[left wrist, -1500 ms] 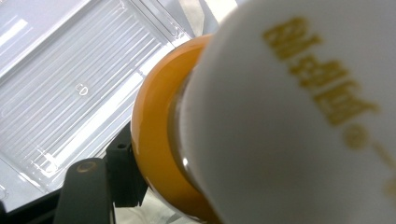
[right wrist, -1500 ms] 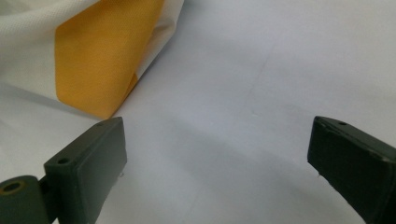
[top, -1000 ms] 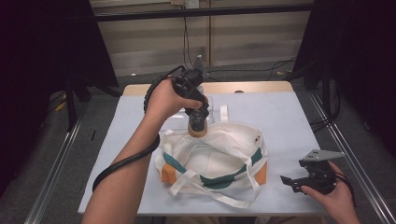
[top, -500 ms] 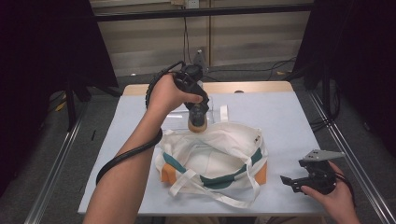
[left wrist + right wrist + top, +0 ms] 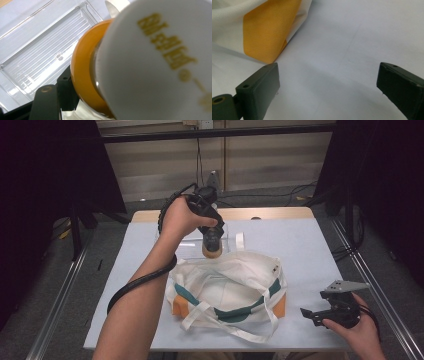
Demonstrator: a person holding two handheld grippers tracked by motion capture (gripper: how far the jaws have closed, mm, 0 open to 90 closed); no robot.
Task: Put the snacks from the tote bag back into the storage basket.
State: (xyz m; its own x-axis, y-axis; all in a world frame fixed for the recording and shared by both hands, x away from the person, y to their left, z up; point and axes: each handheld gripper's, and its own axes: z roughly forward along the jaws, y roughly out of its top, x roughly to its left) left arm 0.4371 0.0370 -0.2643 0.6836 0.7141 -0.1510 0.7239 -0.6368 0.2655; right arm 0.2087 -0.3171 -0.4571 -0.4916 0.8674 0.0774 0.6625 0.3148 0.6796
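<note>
Held item: white cylindrical bottle w/ orange cap (image 5: 212, 247), gold lettering on white body (image 5: 160, 62); count 1.
Location: in air over far half of table, just beyond far rim of bag, above clear tray; not touching either in high view.
Axis/pointing: long axis near vertical in high view, orange cap end down toward table; white body mostly hidden by jaws and hand. In left gripper view, cap toward lower left, body running to upper right, close to lens, blurred.
Left gripper (image 5: 210, 232): raised, pointing down, clamped on the bottle; one black jaw seen beside the cap in left gripper view. Count of jaws seen there: 1.
Left hand (image 5: 181, 216): wrapped round gripper body; black cable looping under forearm.
Right gripper (image 5: 320, 312): low at near right corner of table, well apart from bag, jaws pointing left toward it. Jaws wide, nothing between (image 5: 328, 87); both pads seen, count 2.
Right hand (image 5: 356, 332): gripping from below/right; grey three-cornered plate on top.
Bag: white cloth tote bag w/ orange corners and teal band (image 5: 227, 287); lying flat at table centre, mouth open upward, white straps trailing to near edge. Count 1. Orange corners seen in high view: 2; one corner (image 5: 265, 30) near left jaw in right gripper view, not touching.
Tray: clear ribbed plastic tray (image 5: 42, 57); flat on table, beyond bag. Count 1.
Table: white-covered table w/ wooden far edge (image 5: 310, 245); count 1.
</note>
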